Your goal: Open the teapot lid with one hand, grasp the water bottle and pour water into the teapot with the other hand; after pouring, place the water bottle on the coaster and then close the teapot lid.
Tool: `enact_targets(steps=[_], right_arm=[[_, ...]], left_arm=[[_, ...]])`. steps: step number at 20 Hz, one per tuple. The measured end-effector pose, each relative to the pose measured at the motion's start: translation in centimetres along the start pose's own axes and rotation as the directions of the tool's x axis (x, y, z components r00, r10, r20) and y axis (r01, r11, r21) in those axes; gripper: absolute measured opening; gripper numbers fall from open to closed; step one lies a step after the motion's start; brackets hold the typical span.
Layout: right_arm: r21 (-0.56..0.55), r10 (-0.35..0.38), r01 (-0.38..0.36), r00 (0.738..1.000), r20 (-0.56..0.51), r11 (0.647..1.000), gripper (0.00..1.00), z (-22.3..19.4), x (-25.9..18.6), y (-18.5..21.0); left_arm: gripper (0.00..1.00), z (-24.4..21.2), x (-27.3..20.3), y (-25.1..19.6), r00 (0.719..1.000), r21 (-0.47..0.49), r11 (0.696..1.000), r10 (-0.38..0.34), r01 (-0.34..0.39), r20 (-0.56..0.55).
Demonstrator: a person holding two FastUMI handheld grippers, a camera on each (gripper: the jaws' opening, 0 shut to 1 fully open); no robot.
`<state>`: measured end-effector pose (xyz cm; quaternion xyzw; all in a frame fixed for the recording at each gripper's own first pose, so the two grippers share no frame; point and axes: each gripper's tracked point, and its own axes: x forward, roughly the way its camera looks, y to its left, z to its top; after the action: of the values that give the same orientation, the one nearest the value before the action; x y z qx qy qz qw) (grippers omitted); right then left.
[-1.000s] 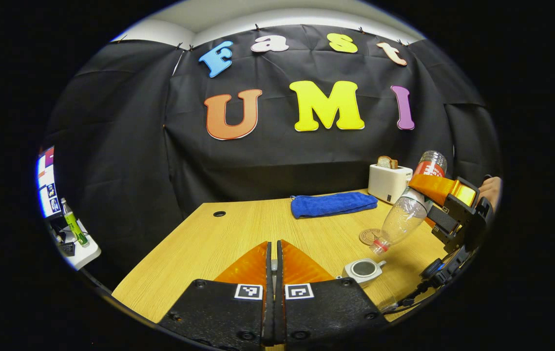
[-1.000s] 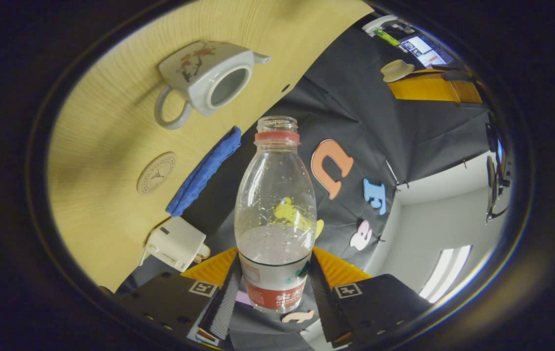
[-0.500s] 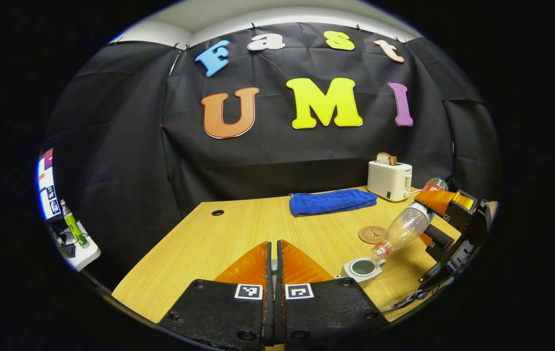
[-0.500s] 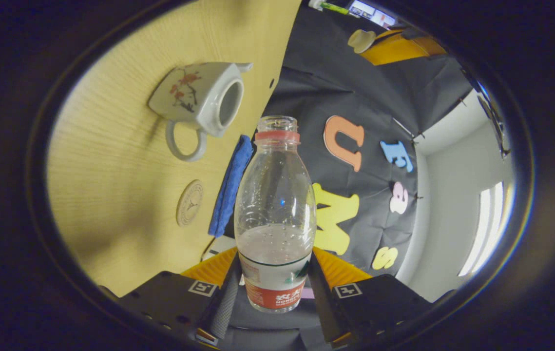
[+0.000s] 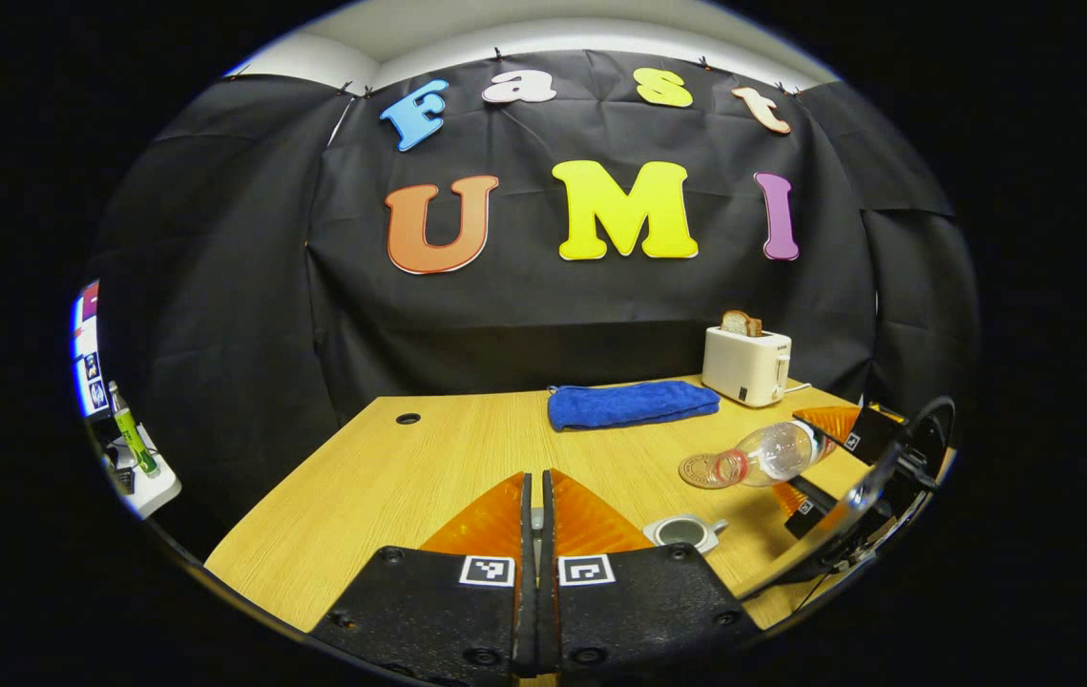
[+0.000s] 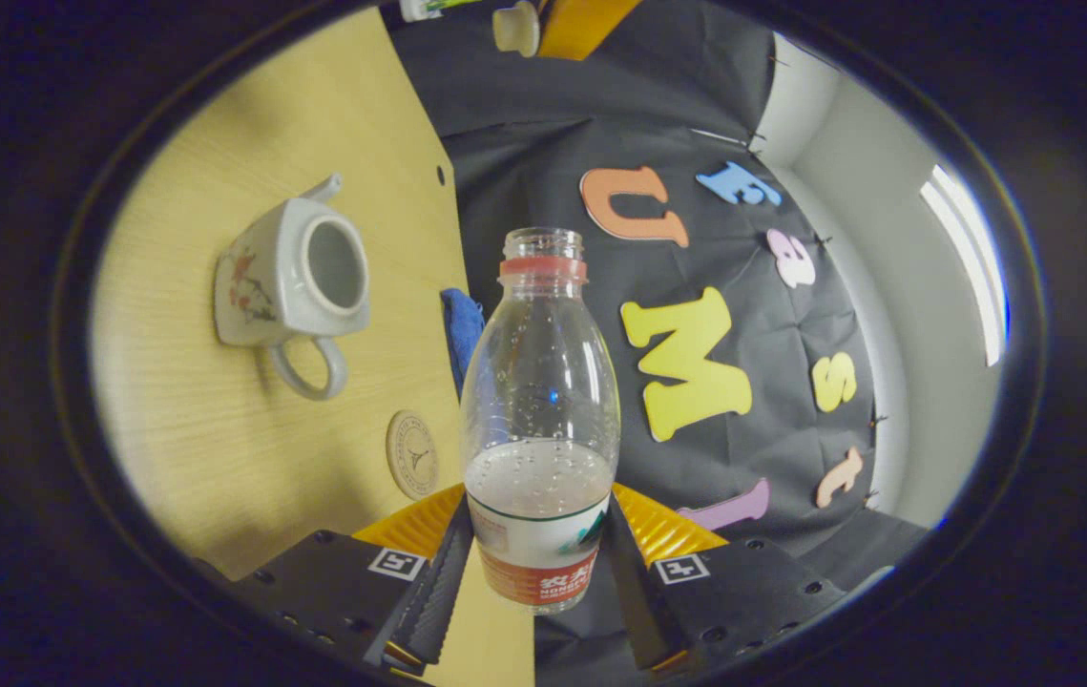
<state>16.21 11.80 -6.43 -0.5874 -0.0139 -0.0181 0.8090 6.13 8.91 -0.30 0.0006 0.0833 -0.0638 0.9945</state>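
So, desk here: what's going on in this pic, pls?

Photog: Booth, mid-pour stage by my read. The right gripper [image 6: 540, 496] is clenching the water bottle [image 6: 541, 382] low on its body, approx. at the label, w/ both fingers pressing its sides. The left gripper view is showing that bottle lying roughly level above the worktop [image 5: 390, 487], its uncapped mouth pointing over the coaster [image 5: 700, 470] and not over the teapot [image 5: 686, 530], which is sitting open just nearer the camera.

Desk: And the lid?

Photog: The left gripper [image 5: 533, 477] is holding its fingers all but together, a sliver of something pinched btwn them. The right gripper view is showing the teapot lid [image 6: 516, 27] at that gripper's tip, well apart from the pot, so I'm calling it clamped on the lid.

Desk: Water running?

Photog: Can't tell; no stream is showing at the mouth.

Desk: Advice line for the step?

Photog: I'm suggesting: mouth goes squarely over the round opening before tipping further, tilt slowly since the opening is small, and the grip is staying low, so the neck may swing. The lid hand should be waiting off to the side, clear of the bottle. The coaster is lying right beside the pot, bare, ready for the bottle afterwards.
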Motion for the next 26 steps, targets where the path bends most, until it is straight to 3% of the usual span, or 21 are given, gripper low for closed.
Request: enact_targets(steps=[3, 7, 8, 11, 15, 16, 22, 26], right_arm=[[0.212, 0.029, -0.022, 0.999, -0.033, 0.977, 0.75, 0.3, 1.4, -0.5], [0.451, 0.054, -0.023, 0.997, -0.056, 0.892, 0.72, 0.9, 3.4, -1.0], [0.500, 0.059, -0.017, 0.996, -0.068, 0.866, 0.75, 0.8, 4.0, -1.0], [0.667, 0.109, -0.032, 0.991, -0.075, 0.744, 0.75, 0.8, 5.7, -0.8], [0.858, 0.169, -0.044, 0.984, -0.051, 0.513, 0.75, 1.2, 8.4, -0.1], [0.876, 0.195, -0.046, 0.979, -0.055, 0.481, 0.72, 1.1, 9.2, 0.6], [0.926, 0.239, -0.068, 0.971, -0.024, 0.372, 0.72, 1.7, 11.1, 1.8], [0.941, 0.266, -0.102, 0.964, 0.013, 0.323, 0.75, 1.6, 11.4, 2.9]], left_arm=[[0.03, 0.1, -0.2, 0.4, 1.000, 0.006, 1.000, 0.015, -0.015, 0.007], [0.03, -0.1, 0.1, 0.2, 1.000, 0.009, 1.000, 0.013, -0.013, -0.001], [0.03, -0.1, 0.0, 0.3, 1.000, 0.010, 1.000, 0.016, -0.016, 0.000], [0.03, 0.0, 0.1, 0.4, 1.000, 0.002, 1.000, 0.020, -0.020, 0.005], [0.03, -0.7, 0.5, 0.3, 1.000, 0.022, 0.999, 0.027, -0.027, -0.008], [0.03, -1.0, 0.7, 0.3, 0.999, 0.031, 0.999, 0.030, -0.029, -0.014], [0.03, -2.0, 2.0, 0.4, 0.997, 0.059, 0.996, 0.067, -0.065, -0.037], [0.03, -3.2, 2.6, 0.3, 0.995, 0.065, 0.996, 0.072, -0.068, -0.070]])
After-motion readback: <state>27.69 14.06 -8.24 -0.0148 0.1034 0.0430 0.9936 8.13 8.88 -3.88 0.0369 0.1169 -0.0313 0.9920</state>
